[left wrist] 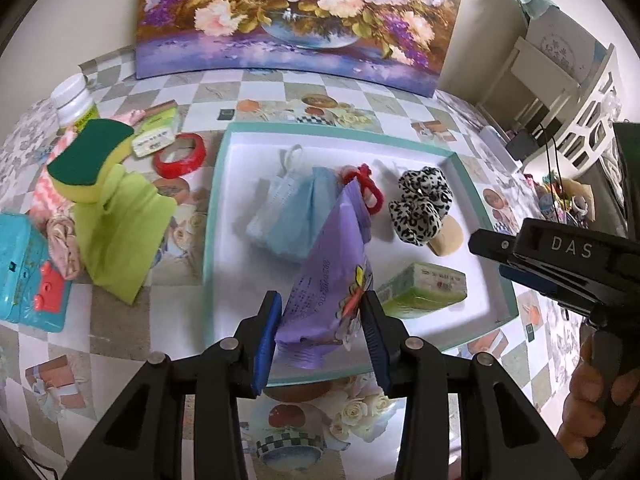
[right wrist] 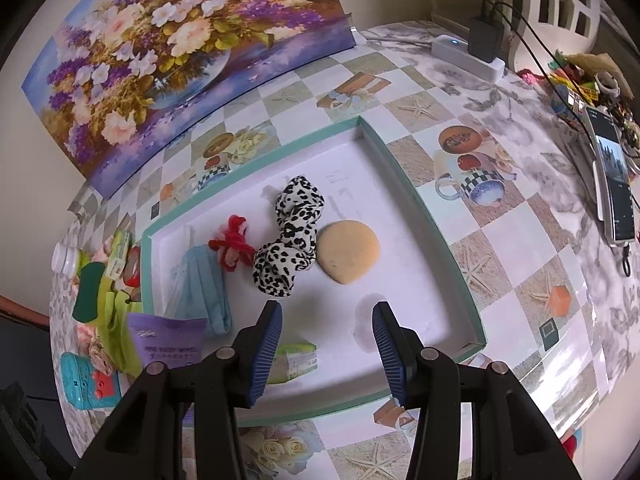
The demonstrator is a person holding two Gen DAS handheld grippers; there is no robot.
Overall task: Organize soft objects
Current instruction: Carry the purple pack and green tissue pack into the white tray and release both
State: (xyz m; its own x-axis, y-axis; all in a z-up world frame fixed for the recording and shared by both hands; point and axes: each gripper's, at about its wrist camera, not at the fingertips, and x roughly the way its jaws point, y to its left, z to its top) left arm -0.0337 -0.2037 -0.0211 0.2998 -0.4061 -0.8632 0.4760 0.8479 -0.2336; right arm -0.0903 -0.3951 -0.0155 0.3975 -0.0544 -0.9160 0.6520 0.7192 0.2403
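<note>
so far | left tool (left wrist: 320, 332) pinching purple tissue pack (left wrist: 332, 276) over teal tray (left wrist: 210, 216) at 6 o'clock | right tool (right wrist: 324, 344) spread, empty | in tray: face mask (left wrist: 280, 216), scrunchie (left wrist: 422, 204), puff (right wrist: 349, 251) | left outside at 9 o'clock: sponge (left wrist: 86, 158), green cloth (left wrist: 120, 224)

Left wrist view: mounted behind the left gripper (left wrist: 322, 336), angled steeply down, close above the tray (left wrist: 468, 172), painting (left wrist: 300, 16) at 12 o'clock. The right gripper (left wrist: 516, 256) enters at 3 o'clock.

Right wrist view: behind the right gripper (right wrist: 326, 348), same steep tilt, tray (right wrist: 424, 204) central, painting (right wrist: 168, 52) at 11 o'clock.

Shared: tray contents, painting, checkered tablecloth (right wrist: 492, 248).
</note>
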